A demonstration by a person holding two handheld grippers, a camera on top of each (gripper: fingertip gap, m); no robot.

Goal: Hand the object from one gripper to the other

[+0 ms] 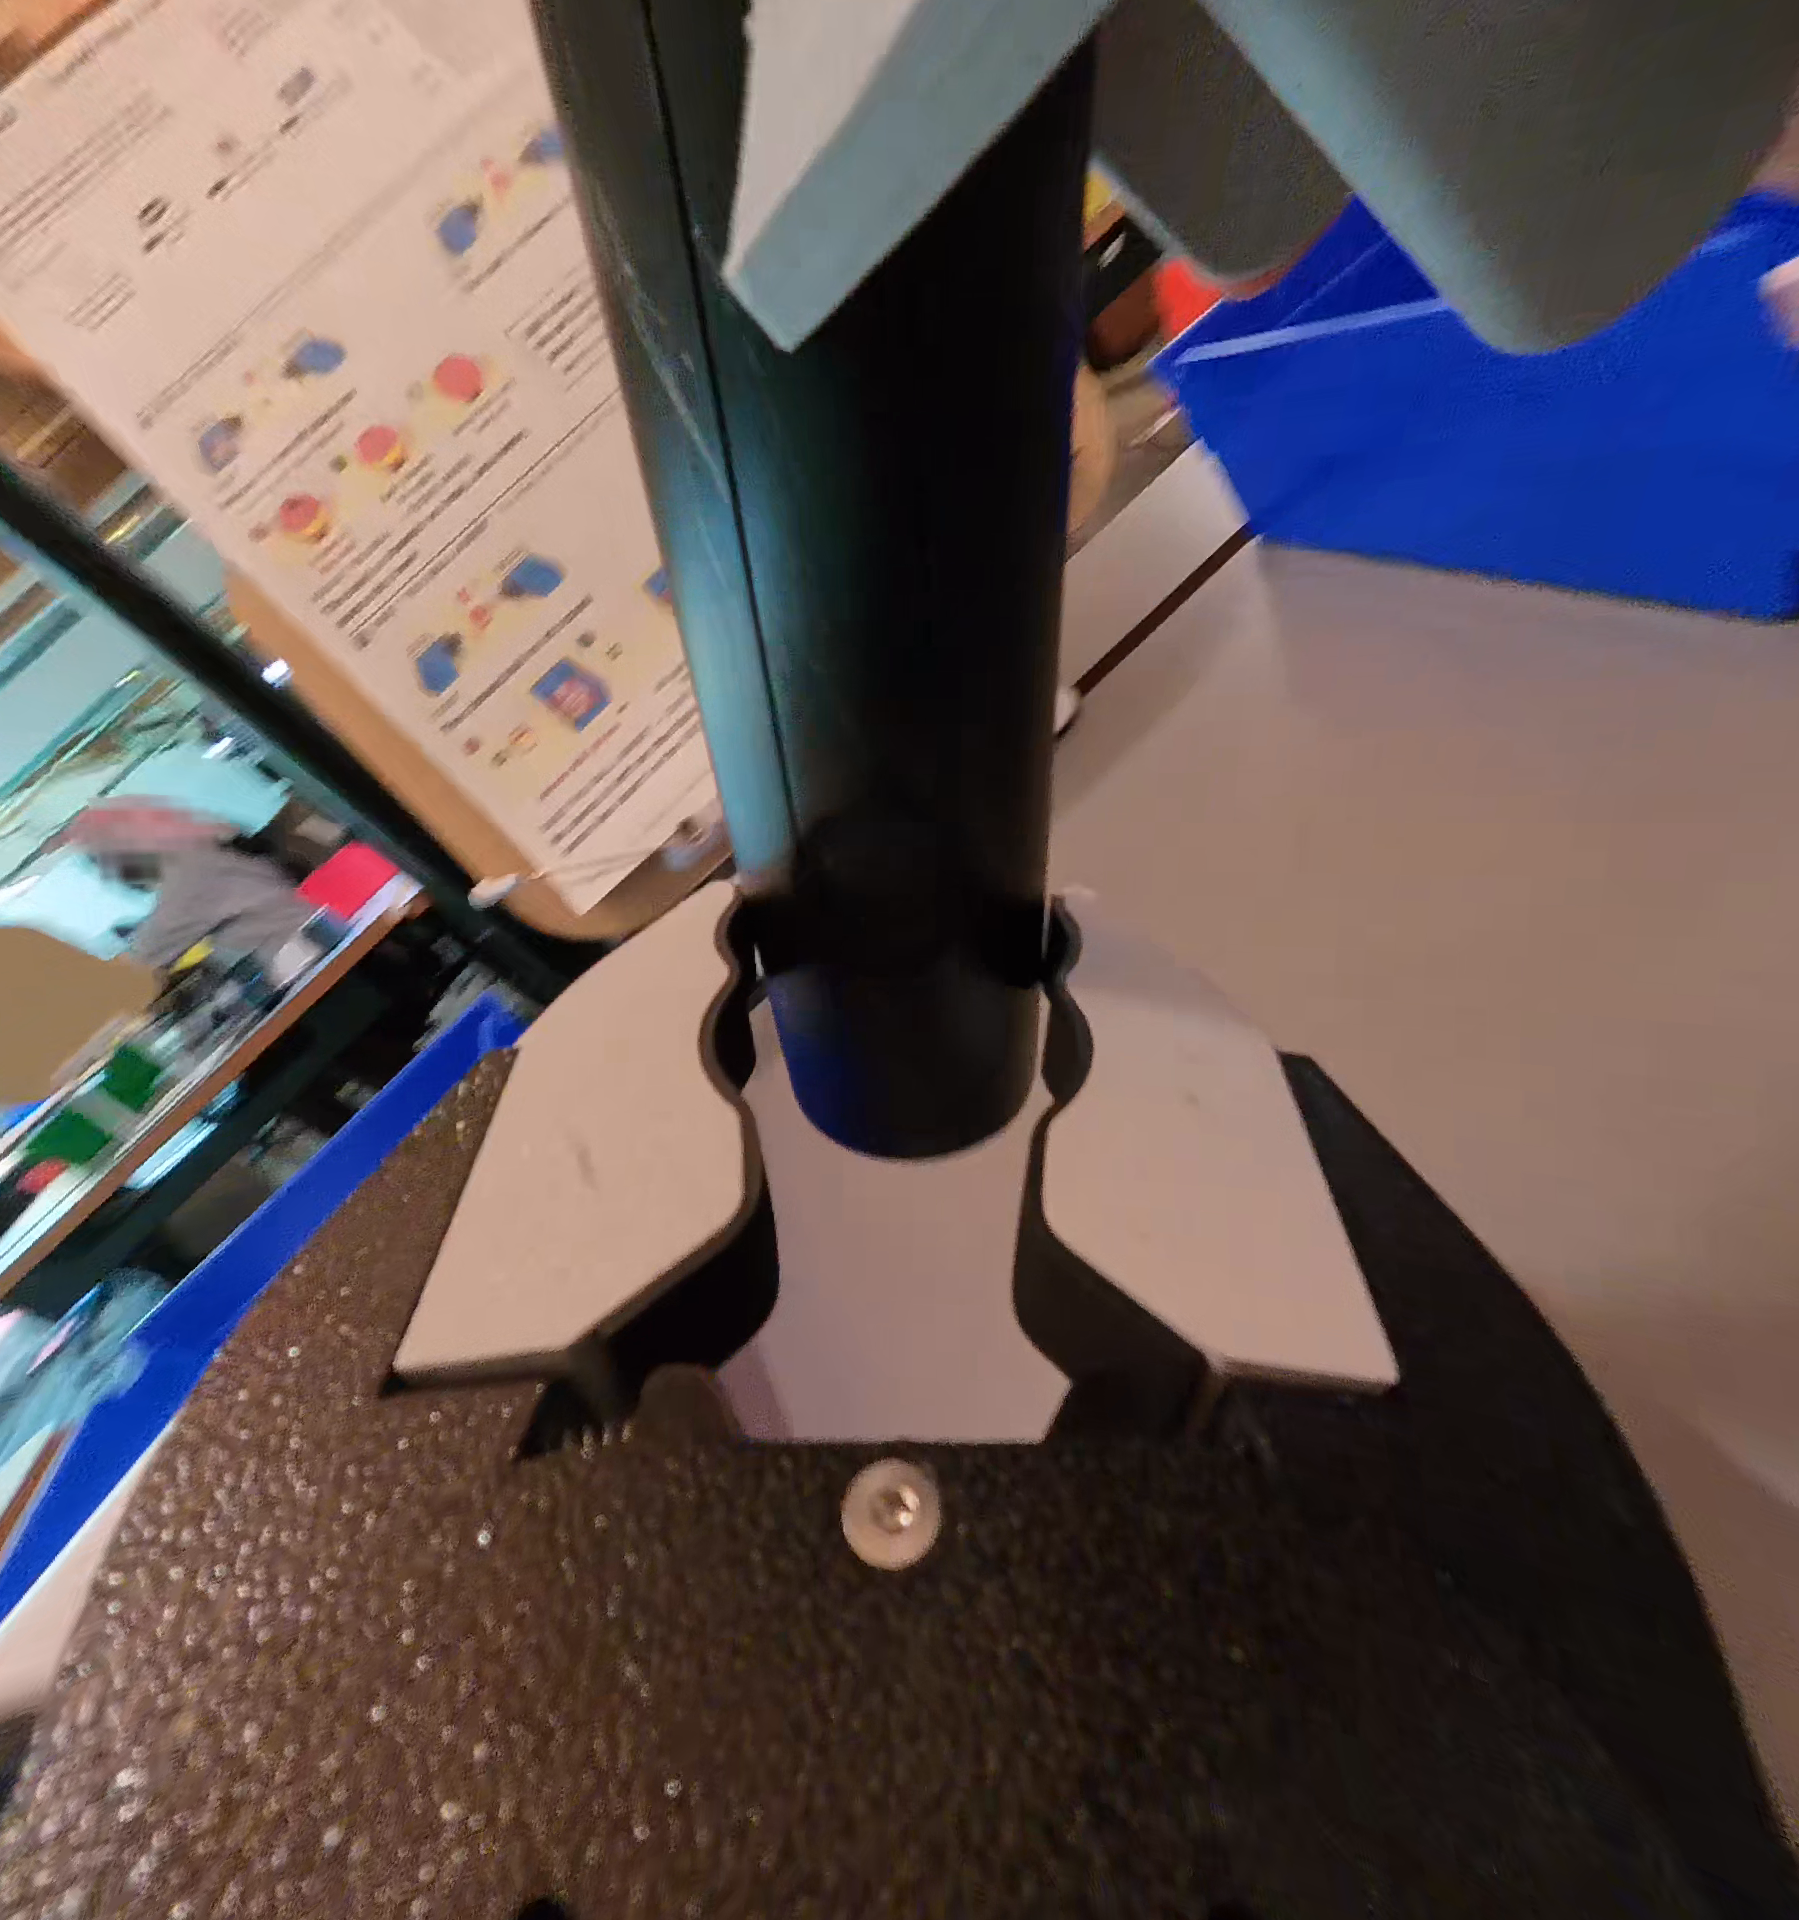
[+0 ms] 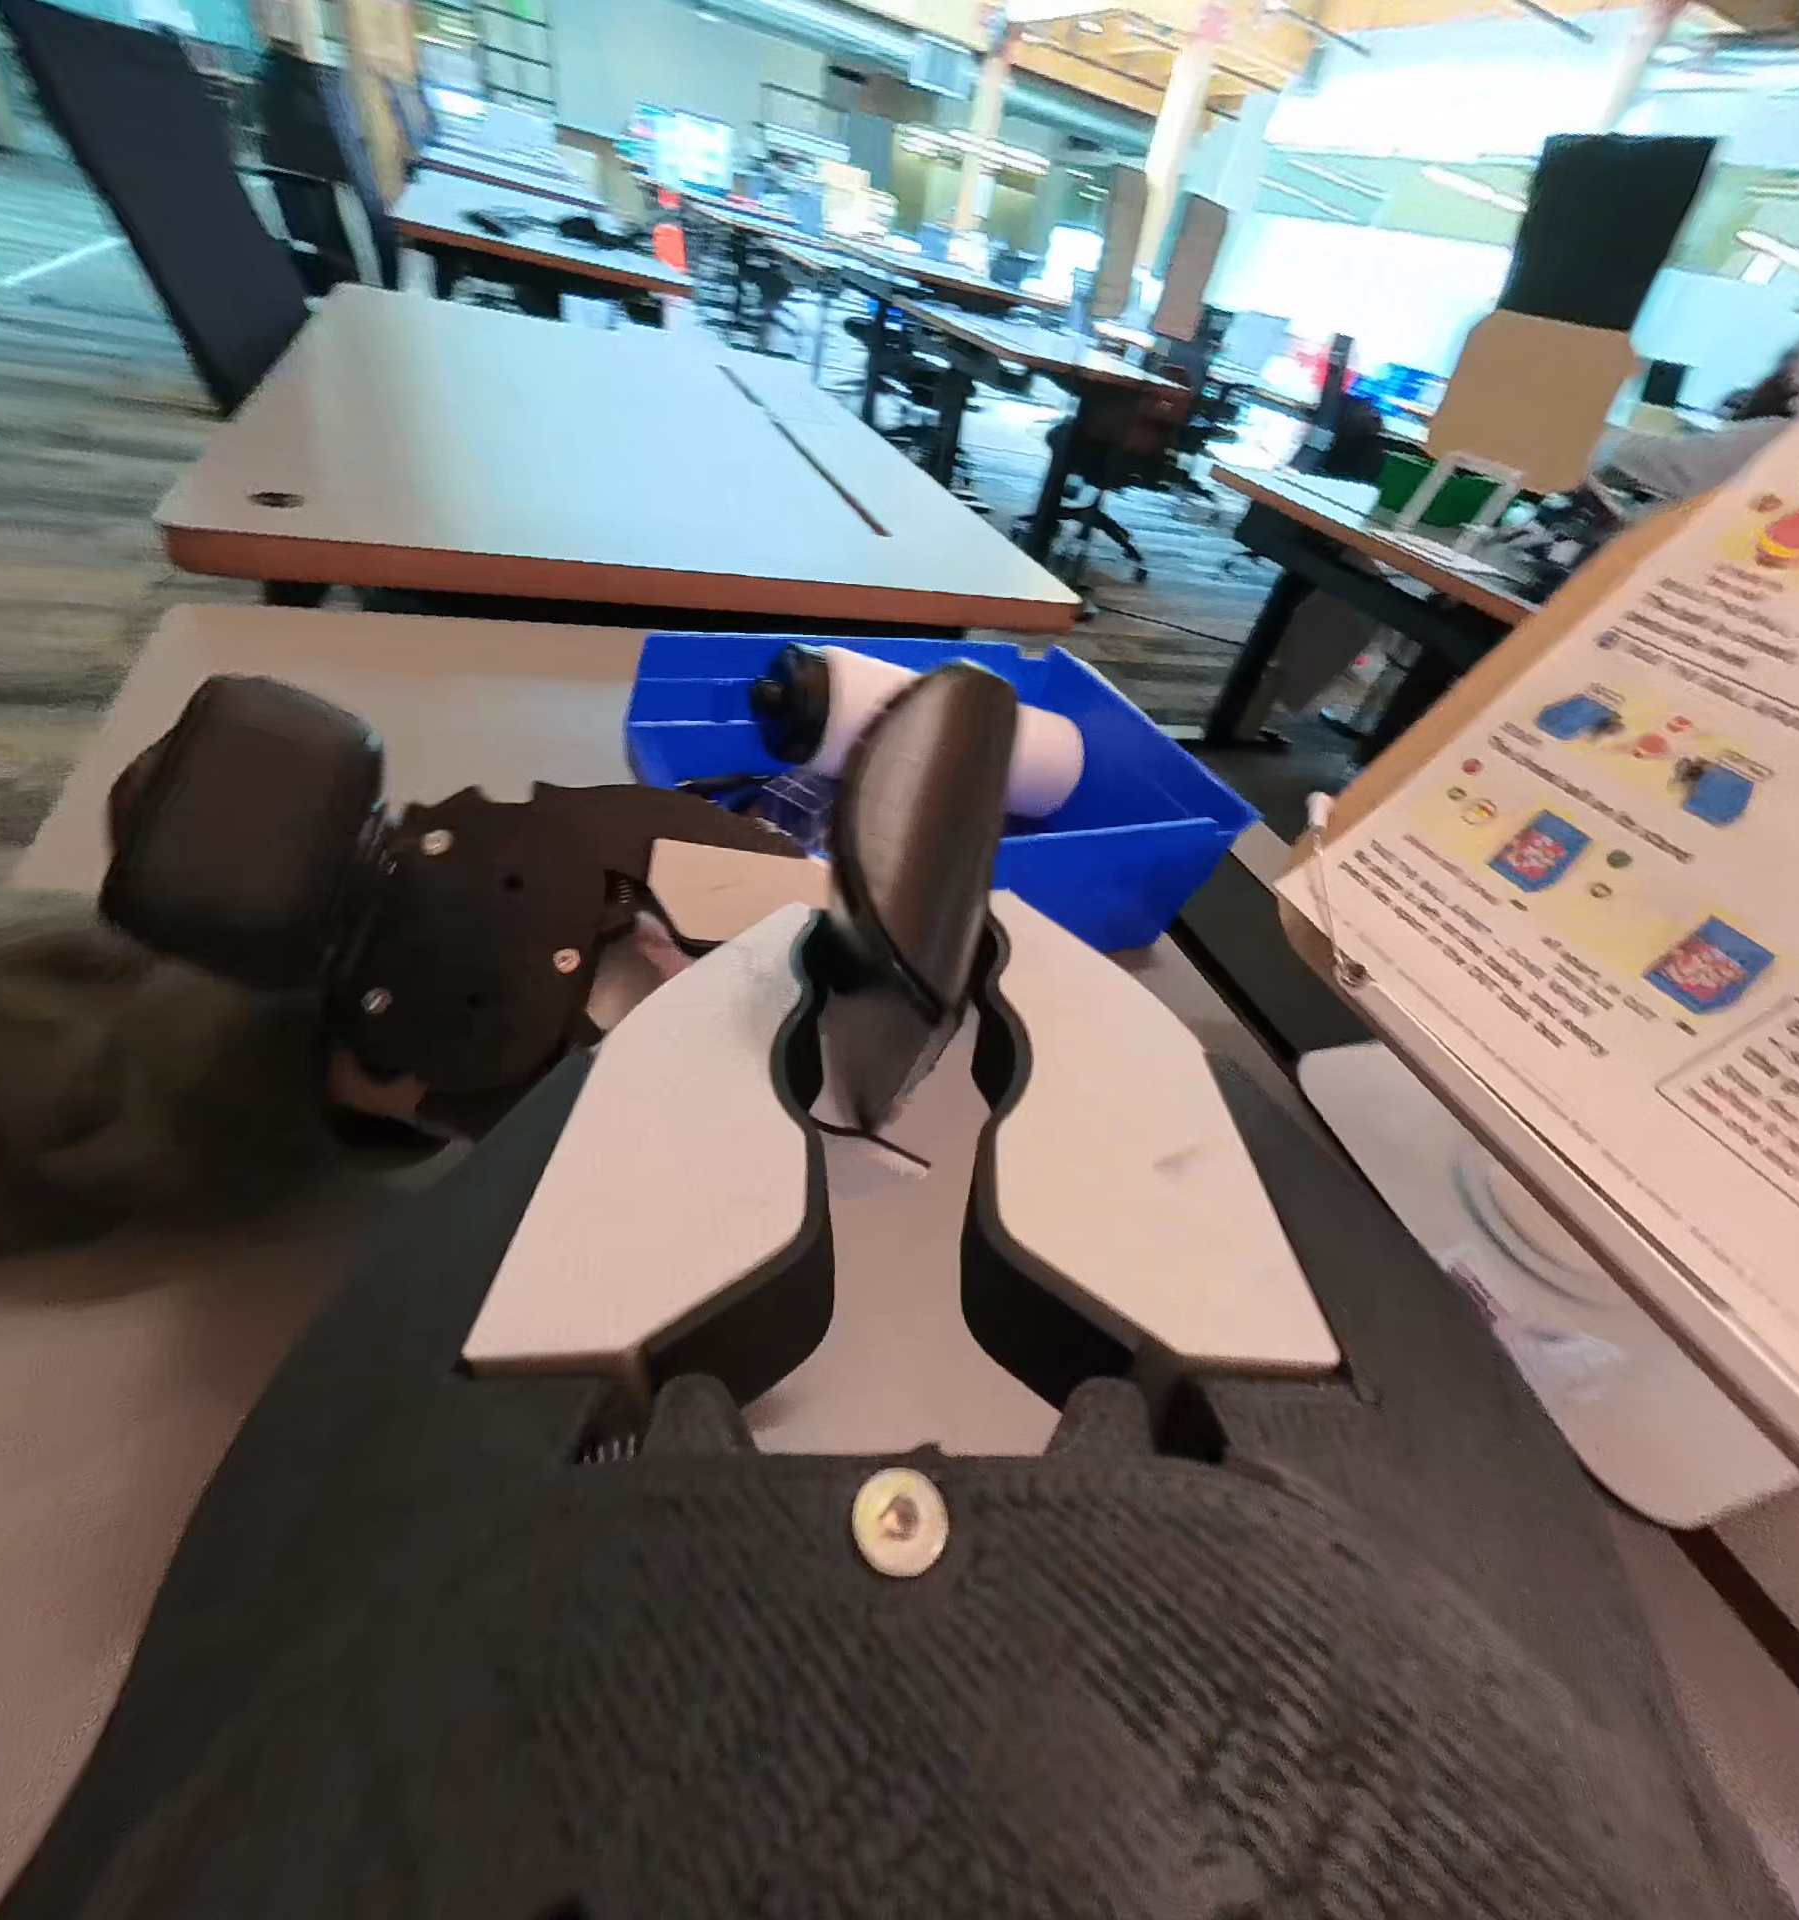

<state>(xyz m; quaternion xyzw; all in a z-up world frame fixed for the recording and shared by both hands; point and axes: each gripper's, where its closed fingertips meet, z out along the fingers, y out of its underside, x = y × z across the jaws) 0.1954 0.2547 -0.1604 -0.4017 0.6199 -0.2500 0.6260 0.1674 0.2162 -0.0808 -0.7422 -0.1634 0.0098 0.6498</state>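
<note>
Object: a long black tube [image 1: 874, 520] with a rounded cap end; in the right wrist view it [image 2: 921, 831] shows as a dark rounded piece, blurred, so its exact kind I cannot tell
Handling: it seems stiff and rather light, a judgement only; the surface is smooth and may slip or turn between flat pads; best taken across the round body, a little away from the end, so each side has its own place
Left tongs [image 1: 900, 977]: closed onto the lower end of the tube, the notched pads touching it on both sides; the tube stands out forward from them
Right tongs [image 2: 900, 997]: nearly closed around the dark piece at the tips; whether the pads really press it I cannot tell
Other side seen: grey fingers [image 1: 1446, 156] of the second tool are near the upper part of the tube
Place: the object is held above the table [image 1: 1446, 831]; a blue bin [image 2: 1113, 831] is behind it
</note>
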